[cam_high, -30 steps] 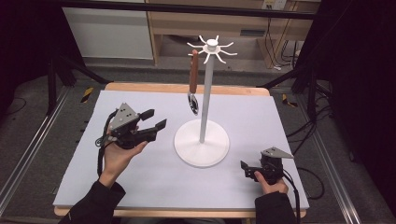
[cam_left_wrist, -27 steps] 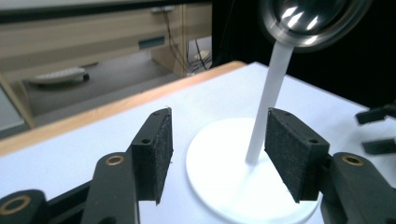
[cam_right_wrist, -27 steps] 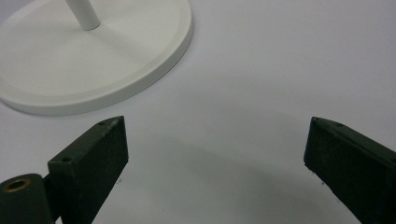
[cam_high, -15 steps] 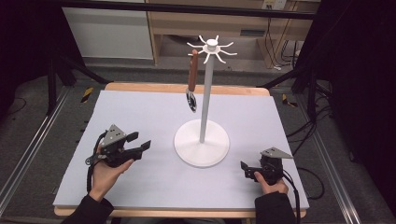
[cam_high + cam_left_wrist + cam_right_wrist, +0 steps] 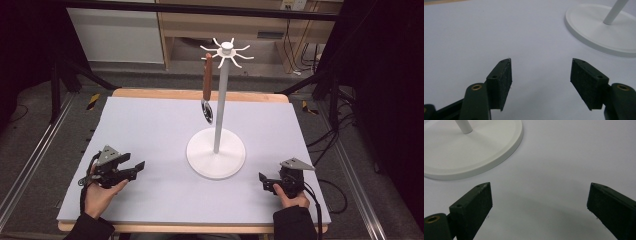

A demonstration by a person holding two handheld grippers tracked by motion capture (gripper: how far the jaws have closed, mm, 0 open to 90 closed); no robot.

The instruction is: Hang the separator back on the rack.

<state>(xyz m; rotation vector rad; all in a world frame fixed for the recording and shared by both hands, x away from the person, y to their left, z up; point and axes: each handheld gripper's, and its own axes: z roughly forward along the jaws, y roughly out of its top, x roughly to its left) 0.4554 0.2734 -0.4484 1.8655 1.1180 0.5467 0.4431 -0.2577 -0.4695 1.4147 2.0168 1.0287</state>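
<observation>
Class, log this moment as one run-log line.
left gripper: open, empty, low over table | right gripper: open, empty | utensil: hanging on white stand

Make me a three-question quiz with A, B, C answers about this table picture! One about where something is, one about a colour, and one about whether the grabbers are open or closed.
1. Where is the brown-handled utensil?
A. Lying flat on the table
B. Hanging from a hook of the white stand
C. Held between gripper jaws

2. What colour is the utensil's handle?
A. Brown
B. Blue
C. Yellow

3. How do the jaws of the left hand-held gripper and the right hand-held gripper stand?
A. Both shut on the utensil
B. Left shut, right open
C. Both open, with nothing between them

Answers:
1. B, since in the high view the utensil dangles from a hook at the top of the stand, beside the pole.
2. A, since the long handle is reddish brown above a shiny metal end.
3. C, since each gripper view shows a wide gap between its black pads with only table behind.
</observation>
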